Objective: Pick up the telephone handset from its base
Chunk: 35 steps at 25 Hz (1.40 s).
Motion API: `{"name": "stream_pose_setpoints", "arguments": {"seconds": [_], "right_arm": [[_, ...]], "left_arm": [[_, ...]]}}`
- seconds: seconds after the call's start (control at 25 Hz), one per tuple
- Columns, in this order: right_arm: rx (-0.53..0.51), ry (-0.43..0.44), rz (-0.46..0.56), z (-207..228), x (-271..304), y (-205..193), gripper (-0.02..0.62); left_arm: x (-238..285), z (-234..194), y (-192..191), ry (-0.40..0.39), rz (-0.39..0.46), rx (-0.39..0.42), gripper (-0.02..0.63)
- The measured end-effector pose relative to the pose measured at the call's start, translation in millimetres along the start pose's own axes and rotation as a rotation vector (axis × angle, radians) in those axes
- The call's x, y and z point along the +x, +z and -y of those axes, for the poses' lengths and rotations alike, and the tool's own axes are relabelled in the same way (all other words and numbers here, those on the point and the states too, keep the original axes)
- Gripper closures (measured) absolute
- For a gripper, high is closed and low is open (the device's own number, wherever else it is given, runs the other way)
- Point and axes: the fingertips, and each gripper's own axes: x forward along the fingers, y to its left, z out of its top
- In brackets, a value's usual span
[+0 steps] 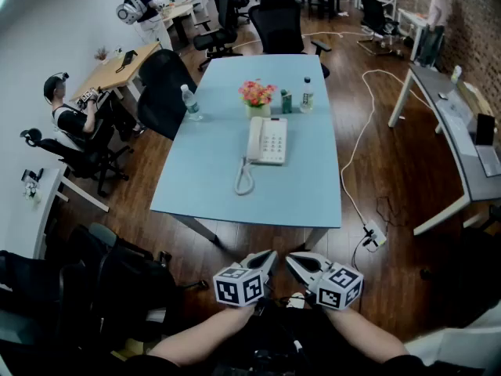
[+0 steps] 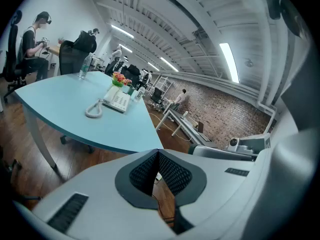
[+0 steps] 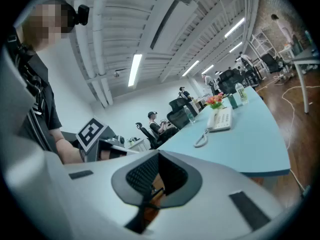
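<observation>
A white telephone [image 1: 267, 139] lies in the middle of the light blue table [image 1: 313, 186], its handset [image 1: 254, 139] resting on the base's left side. A coiled cord [image 1: 244, 180] loops toward the near edge. My left gripper [image 1: 268, 258] and right gripper [image 1: 292, 262] hover side by side close to my body, short of the table's near edge and well away from the phone. Both are shut with nothing between the pads. The phone [image 2: 116, 100] shows far off in the left gripper view, past the left gripper [image 2: 158, 154]. In the right gripper view the phone [image 3: 220, 120] lies beyond the right gripper [image 3: 158, 157].
Behind the phone stand a flower pot [image 1: 257, 95], a green can [image 1: 286, 100] and a bottle [image 1: 307, 94]; a water bottle [image 1: 190, 103] is at the table's left edge. Black chairs [image 1: 117, 284] crowd the near left. A white cable and power strip [image 1: 374, 233] lie on the floor at right.
</observation>
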Motion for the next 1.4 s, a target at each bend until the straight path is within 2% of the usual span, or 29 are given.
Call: {"name": "stream_pose_setpoints", "arguments": {"seconds": [0.32, 0.56, 0.92, 1.2, 1.4], "right_arm": [[0.059, -0.042, 0.016, 36.4, 34.1, 15.2, 0.577], [0.056, -0.096, 0.04, 73.2, 67.7, 54.7, 0.577], [0.026, -0.192, 0.067, 116.4, 127.2, 112.2, 0.578], [-0.003, -0.272, 0.102, 140.1, 164.0, 142.4, 0.577], [-0.032, -0.315, 0.102, 149.2, 172.2, 162.5, 0.577]], "left_arm": [[18.8, -38.4, 38.0, 0.017, -0.016, -0.007, 0.606], [40.0, -68.9, 94.9, 0.006, 0.001, 0.003, 0.606], [73.6, -113.7, 182.1, -0.065, 0.01, 0.019, 0.606], [98.5, -149.9, 223.4, -0.129, -0.007, 0.05, 0.606], [112.8, -165.6, 244.6, -0.146, -0.01, 0.052, 0.606]]}}
